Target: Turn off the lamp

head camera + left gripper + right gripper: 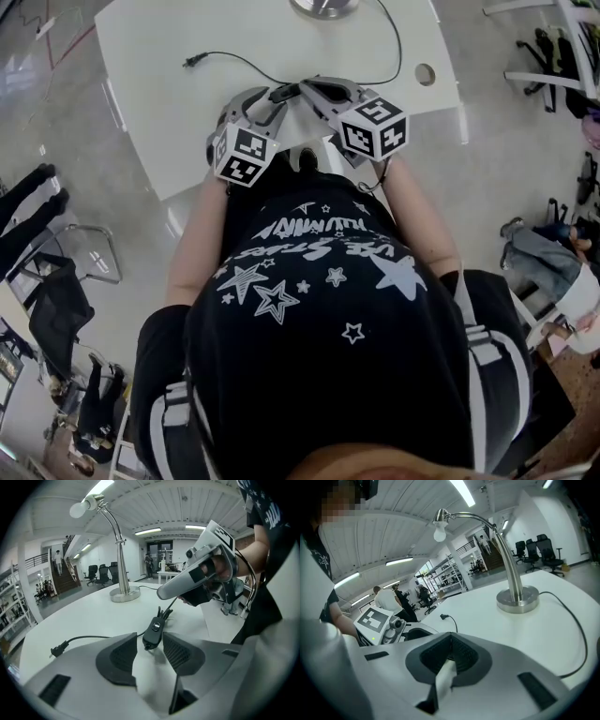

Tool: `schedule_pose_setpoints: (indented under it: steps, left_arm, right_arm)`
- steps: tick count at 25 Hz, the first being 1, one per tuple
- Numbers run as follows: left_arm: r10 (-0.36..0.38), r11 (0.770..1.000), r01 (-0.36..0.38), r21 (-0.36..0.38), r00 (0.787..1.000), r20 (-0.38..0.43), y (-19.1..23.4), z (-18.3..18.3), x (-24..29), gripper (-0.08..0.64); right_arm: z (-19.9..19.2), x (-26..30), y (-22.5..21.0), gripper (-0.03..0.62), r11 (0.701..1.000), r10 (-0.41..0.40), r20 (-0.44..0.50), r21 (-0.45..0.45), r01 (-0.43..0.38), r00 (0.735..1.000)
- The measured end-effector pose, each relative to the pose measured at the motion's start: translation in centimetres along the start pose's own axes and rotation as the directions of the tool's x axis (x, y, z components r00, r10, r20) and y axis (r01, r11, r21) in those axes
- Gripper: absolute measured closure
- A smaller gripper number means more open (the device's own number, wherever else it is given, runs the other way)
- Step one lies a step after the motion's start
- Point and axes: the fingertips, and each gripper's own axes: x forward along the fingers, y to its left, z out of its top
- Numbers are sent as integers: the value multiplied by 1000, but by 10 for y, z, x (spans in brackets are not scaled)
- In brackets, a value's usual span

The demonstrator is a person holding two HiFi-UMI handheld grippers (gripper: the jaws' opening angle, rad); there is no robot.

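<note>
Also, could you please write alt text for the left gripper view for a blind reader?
The left gripper, jaws open, straddles a black inline cord switch lying on a white table, pads not pressing it. Behind stands a silver gooseneck lamp; the cord's plug lies loose at left, and the right gripper, jaws shut, hovers at right.

Overhead, strip lights (149, 531) are glowing along a ribbed white ceiling (187, 506) — black office chairs (96, 573) are standing near a staircase (63, 577), and a white table (159, 56) is sitting on glossy grey floor (56, 131).
</note>
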Motion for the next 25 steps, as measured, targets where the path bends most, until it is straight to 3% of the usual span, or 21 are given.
schedule_pose_setpoints:
  steps: [7, 25]
  left_arm:
    - [-34, 995, 37, 88, 999, -35, -4, -3, 14, 396]
    - [-77, 993, 81, 91, 996, -48, -7, -2, 16, 414]
  right_arm:
    - [-12, 9, -1, 586, 1000, 7, -56, 11, -7, 998]
    - [-32, 28, 2, 586, 999, 40, -174, 6, -40, 984]
